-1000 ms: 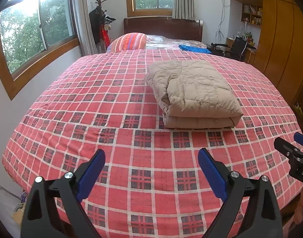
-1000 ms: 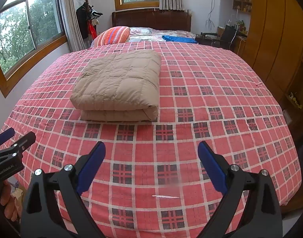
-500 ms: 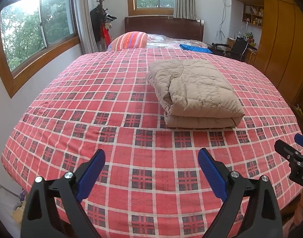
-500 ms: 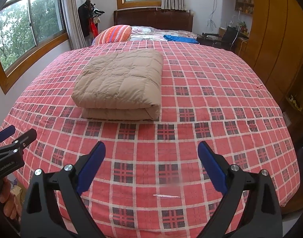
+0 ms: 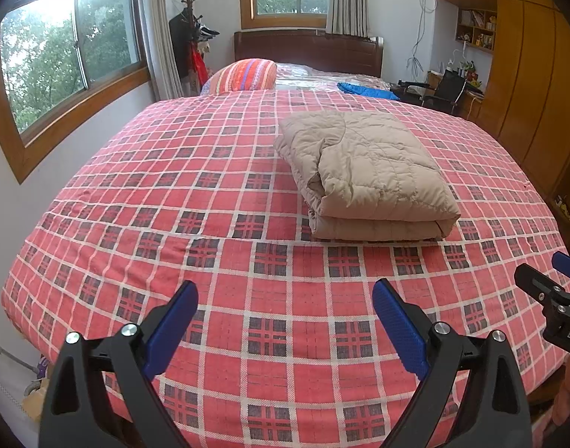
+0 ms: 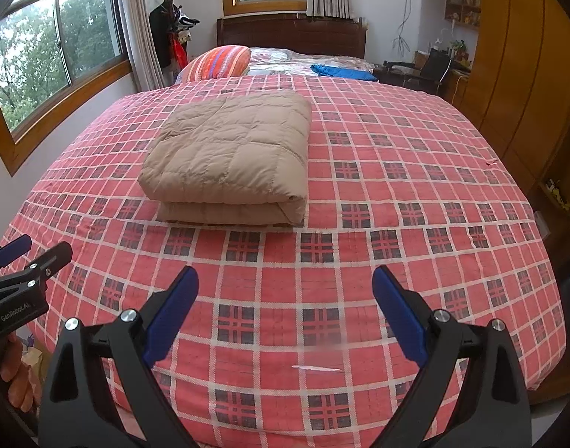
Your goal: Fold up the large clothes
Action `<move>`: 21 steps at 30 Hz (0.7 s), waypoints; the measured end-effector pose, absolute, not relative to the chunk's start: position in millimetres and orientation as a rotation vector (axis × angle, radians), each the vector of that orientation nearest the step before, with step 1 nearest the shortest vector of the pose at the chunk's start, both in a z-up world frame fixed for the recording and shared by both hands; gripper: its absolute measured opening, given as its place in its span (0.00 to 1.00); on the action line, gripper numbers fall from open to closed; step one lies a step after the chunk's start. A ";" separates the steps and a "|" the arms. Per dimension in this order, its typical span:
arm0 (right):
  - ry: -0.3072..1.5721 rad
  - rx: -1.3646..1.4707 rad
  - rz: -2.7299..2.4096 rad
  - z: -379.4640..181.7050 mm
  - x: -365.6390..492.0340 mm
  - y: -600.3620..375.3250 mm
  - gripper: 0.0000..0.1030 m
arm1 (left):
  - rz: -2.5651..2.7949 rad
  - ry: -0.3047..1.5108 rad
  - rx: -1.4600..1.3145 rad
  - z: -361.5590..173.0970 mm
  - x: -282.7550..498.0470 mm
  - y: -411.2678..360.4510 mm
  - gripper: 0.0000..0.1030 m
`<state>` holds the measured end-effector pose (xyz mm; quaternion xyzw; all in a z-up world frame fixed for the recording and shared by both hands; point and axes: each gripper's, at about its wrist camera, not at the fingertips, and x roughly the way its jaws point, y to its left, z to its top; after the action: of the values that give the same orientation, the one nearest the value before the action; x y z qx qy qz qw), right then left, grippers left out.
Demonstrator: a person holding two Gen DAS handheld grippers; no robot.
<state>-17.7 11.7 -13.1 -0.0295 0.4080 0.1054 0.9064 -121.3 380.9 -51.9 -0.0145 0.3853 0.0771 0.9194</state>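
A beige quilted garment (image 5: 363, 171) lies folded into a thick rectangle on the red checked bed cover (image 5: 173, 194); in the right wrist view the same folded bundle (image 6: 232, 160) sits left of centre. My left gripper (image 5: 285, 298) hovers open over the near part of the bed, well short of the bundle, with nothing between its blue pads. My right gripper (image 6: 285, 295) is likewise open and empty, over the bed's foot. Each gripper shows at the edge of the other's view: the right one (image 5: 546, 283) and the left one (image 6: 27, 257), held by a hand.
A striped pillow (image 5: 244, 74) and a blue cloth (image 5: 367, 91) lie near the dark headboard (image 5: 307, 48). Windows and a coat stand (image 5: 191, 37) line the left wall. Wooden wardrobes (image 5: 527, 74) and a cluttered desk (image 5: 449, 86) stand on the right.
Both grippers have drawn back slightly and risen a little from the folded bundle; they stay open. The bundle has not moved.
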 end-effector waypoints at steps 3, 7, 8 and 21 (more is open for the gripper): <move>0.841 -0.058 0.217 -13.0 -17.9 11.9 0.91 | 0.159 0.792 -0.032 -51.6 -121.6 380.8 0.92; 0.844 -0.060 0.219 -13.7 -16.2 11.5 0.91 | 0.160 0.792 -0.031 -51.7 -121.4 380.9 0.92; 0.845 -0.061 0.221 -13.7 -15.8 11.3 0.91 | 0.159 0.792 -0.031 -51.7 -121.3 381.0 0.92; 0.837 -0.060 0.246 -11.8 -12.4 9.2 0.91 | 0.157 0.794 -0.032 -52.3 -120.8 381.0 0.92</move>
<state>-12.4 9.2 -11.8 -0.0292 0.4053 0.1189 0.9060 -120.8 381.0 -52.3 -0.0154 0.3862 0.0763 0.9191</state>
